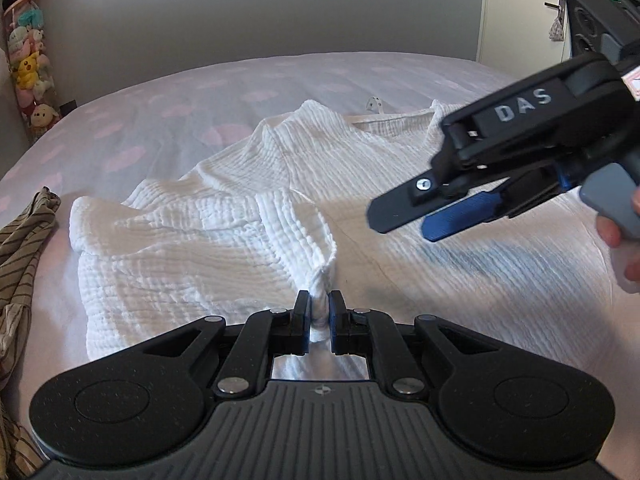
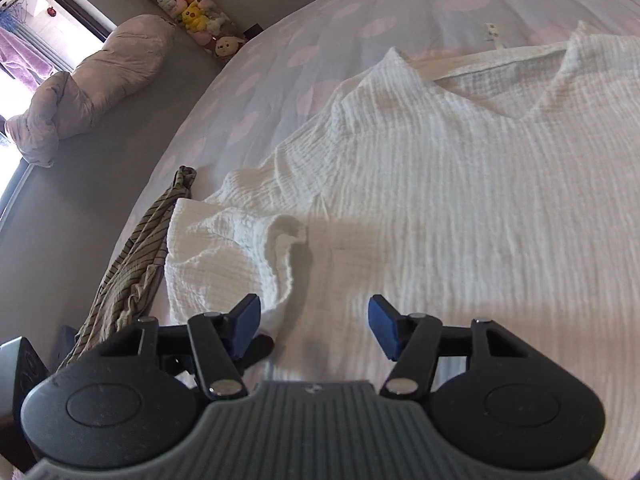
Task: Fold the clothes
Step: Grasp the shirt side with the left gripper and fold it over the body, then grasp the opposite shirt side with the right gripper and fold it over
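Grey walls close the background, and a bed [image 1: 168, 92] in a pale cover with pink ovals fills both views. At the far left of the left wrist view a tall clear tube of plush toys [image 1: 28, 52] stands against the wall, a panda on top. Below it, at the left edge, a striped garment [image 1: 20, 248] lies crumpled on the bed. From centre-left to the right edge spreads the white crinkle-weave shirt [image 1: 280, 184], its neckline toward the upper middle of the frame and one sleeve folded in over the body. At the bottom centre the left tongs [image 1: 319, 312] are pinched tight on a bunched edge of that shirt, the cloth squeezed between the pads. From the upper right the right tongs [image 1: 404, 222] reach in above the shirt, parted, nothing between them, with fingers of a hand [image 1: 618, 236] showing at the right edge.

In the right wrist view a rolled duvet [image 2: 88, 80] lies on the floor at upper left, just beside a bright window. The striped garment [image 2: 132, 256] lies at lower left, touching the folded sleeve, and the right tongs [image 2: 314, 328] gape wide over the shirt [image 2: 460, 168], holding nothing.
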The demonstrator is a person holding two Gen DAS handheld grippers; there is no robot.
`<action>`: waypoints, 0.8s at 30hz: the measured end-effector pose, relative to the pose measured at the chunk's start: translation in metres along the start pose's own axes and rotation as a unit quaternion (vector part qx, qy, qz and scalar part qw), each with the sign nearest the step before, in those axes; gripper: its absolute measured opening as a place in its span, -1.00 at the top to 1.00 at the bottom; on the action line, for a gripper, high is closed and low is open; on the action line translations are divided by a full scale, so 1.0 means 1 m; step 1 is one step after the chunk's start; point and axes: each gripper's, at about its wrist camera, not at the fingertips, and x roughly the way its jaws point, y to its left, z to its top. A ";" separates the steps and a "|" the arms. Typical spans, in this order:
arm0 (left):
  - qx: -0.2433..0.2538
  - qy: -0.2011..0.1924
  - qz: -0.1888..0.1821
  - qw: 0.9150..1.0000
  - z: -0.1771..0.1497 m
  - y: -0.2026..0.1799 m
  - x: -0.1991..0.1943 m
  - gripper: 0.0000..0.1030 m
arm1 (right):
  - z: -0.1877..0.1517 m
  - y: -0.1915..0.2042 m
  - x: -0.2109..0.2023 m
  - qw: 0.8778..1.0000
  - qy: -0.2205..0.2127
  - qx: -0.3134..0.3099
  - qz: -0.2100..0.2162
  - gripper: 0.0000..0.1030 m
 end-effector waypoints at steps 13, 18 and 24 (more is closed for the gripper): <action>-0.035 -0.056 -0.046 0.997 0.007 0.016 -0.016 0.87 | 0.046 0.015 0.060 0.998 0.012 0.038 0.053 0.56; -0.021 -0.091 -0.048 0.995 0.010 0.013 -0.025 0.85 | 0.065 0.047 0.041 0.999 -0.014 -0.034 0.034 0.86; -0.018 -0.120 -0.050 0.991 0.013 0.021 -0.042 0.43 | 0.092 0.090 -0.009 0.993 -0.071 -0.098 0.010 0.88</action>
